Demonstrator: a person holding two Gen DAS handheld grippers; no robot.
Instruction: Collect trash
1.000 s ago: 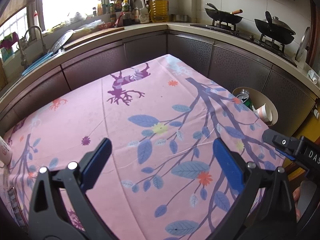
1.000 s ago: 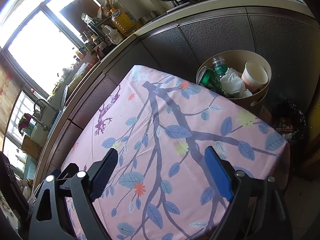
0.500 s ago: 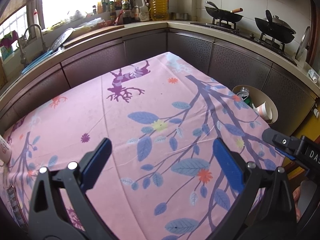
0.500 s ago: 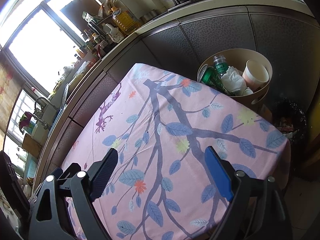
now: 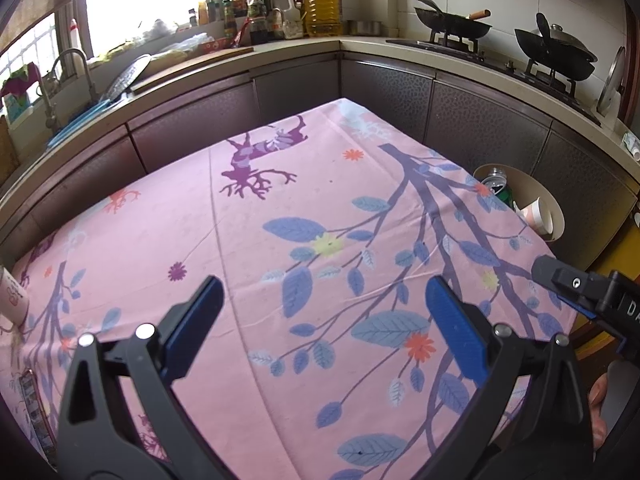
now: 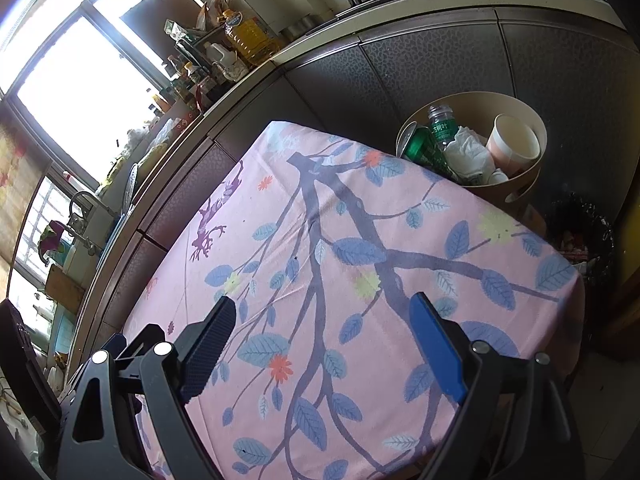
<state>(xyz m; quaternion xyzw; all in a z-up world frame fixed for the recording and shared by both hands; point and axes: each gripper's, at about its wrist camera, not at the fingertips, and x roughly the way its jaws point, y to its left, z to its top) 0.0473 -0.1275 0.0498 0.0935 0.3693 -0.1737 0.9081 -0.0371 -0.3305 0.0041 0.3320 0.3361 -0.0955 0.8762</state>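
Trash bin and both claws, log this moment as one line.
left claw: open, empty, above tablecloth | right claw: open, empty | bin: holds can, bottle, tissue, paper cup

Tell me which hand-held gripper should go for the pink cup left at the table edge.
Left. The pink cup stands at the far left edge of the left wrist view, nearer the left hand-held gripper, which is open and empty. The right wrist view does not show it.

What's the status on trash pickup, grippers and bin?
Left gripper and right gripper open, empty, above the tablecloth. Bin past the table's far corner holds can, bottle, tissue, paper cup. Nothing in the way.
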